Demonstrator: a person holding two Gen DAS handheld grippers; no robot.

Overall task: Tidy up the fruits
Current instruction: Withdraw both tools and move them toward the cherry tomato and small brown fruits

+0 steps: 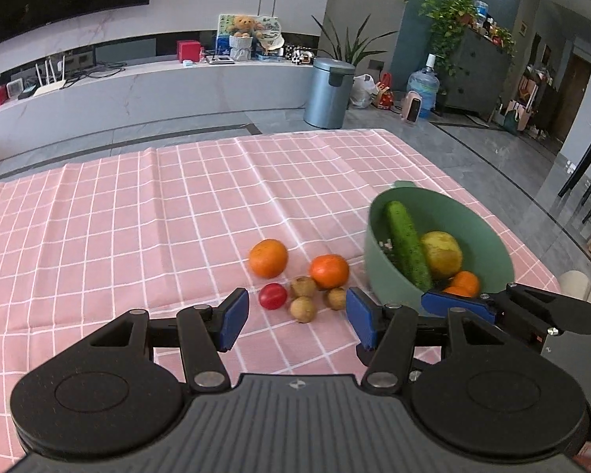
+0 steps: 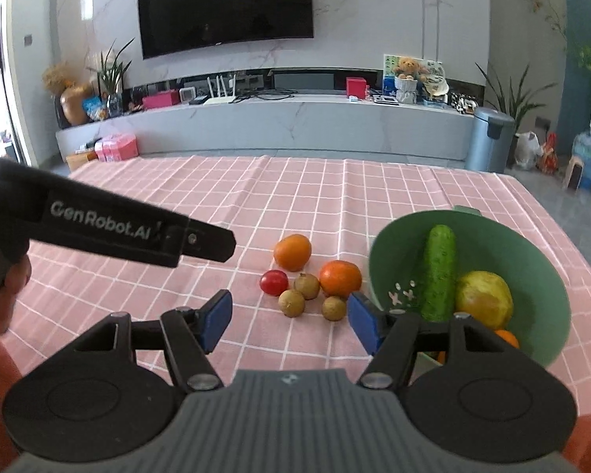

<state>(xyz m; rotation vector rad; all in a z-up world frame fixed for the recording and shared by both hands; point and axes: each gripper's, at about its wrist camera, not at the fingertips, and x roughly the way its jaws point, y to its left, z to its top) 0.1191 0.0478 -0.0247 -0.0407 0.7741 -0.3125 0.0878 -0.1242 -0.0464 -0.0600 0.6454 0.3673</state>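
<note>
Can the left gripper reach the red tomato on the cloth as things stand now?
Probably yes. The left gripper is open and empty, and the red tomato lies just ahead of its fingers on the cloth, with nothing between them.

Both grippers angle downward side by side: the left gripper (image 1: 297, 317) with jaws parted and empty, the right gripper (image 2: 289, 323) likewise apart, holding nothing.
</note>
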